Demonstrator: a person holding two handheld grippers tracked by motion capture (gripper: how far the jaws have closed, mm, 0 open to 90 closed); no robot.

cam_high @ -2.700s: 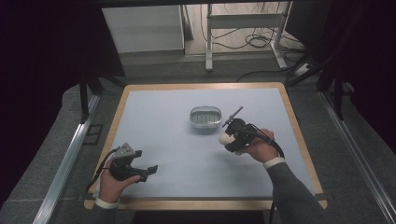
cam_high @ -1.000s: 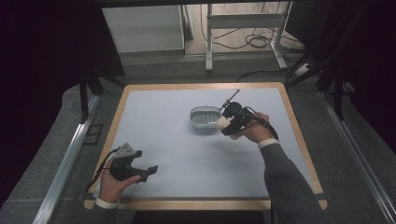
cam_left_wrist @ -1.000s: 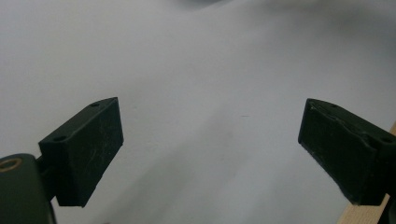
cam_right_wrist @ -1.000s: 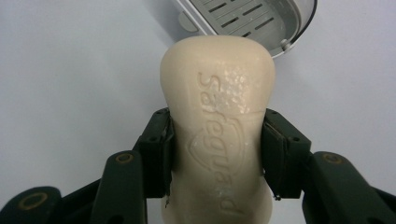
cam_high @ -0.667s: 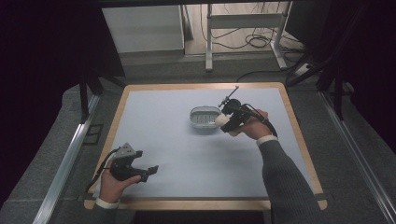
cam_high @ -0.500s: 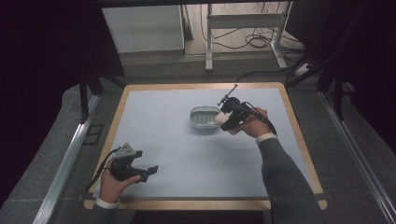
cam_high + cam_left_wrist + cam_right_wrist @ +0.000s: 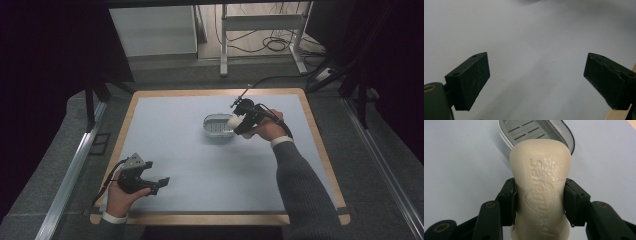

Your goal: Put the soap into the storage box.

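We are holding the soap (image 7: 540,187) tight in our right claw (image 7: 540,200), squeezed at its middle. Its long side is pointing up the frame at the dish (image 7: 564,135), just beyond. Our left claw (image 7: 536,82) is gaping wide, empty, lower left in the high view, far off.

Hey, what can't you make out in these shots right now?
- Soap: near end cut off by the bottom edge, right gripper view.
- Soap dish: most of its floor hidden behind the soap; far end cut off at the top edge, same view.
- Left gripper: jaws too small to judge in the high view.
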